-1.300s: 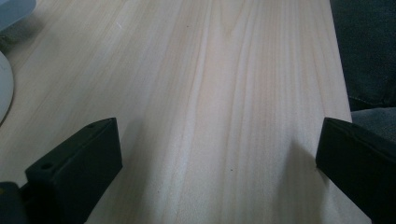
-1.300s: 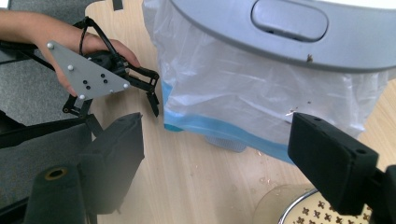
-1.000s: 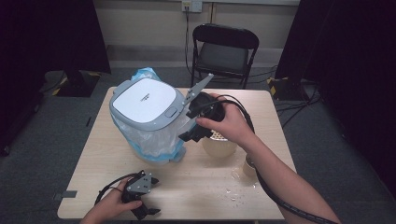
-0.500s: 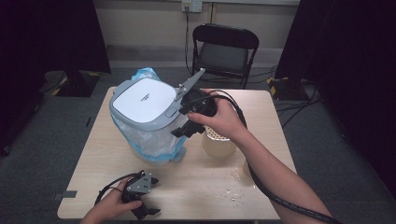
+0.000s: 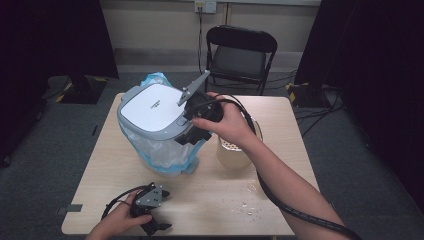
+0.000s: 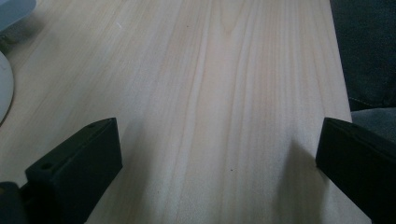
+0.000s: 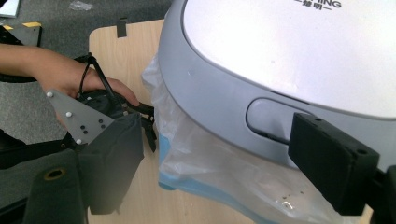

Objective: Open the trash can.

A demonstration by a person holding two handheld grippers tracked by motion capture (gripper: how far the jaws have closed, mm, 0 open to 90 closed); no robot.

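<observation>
At the bin's near-right rim, the right claw has edged closer, jaws apart, probably heading for the lid button; the left claw rests apart on the bench.

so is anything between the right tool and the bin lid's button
Nothing visible. The right tool sits open right at the bin's grey lid, its jaws either side of the oval push button, with only the clear bag liner hanging below.

Dark printed characters, cut off at the frame's top edge and unreadable, on the white-topped grey plastic bin lid.
</observation>
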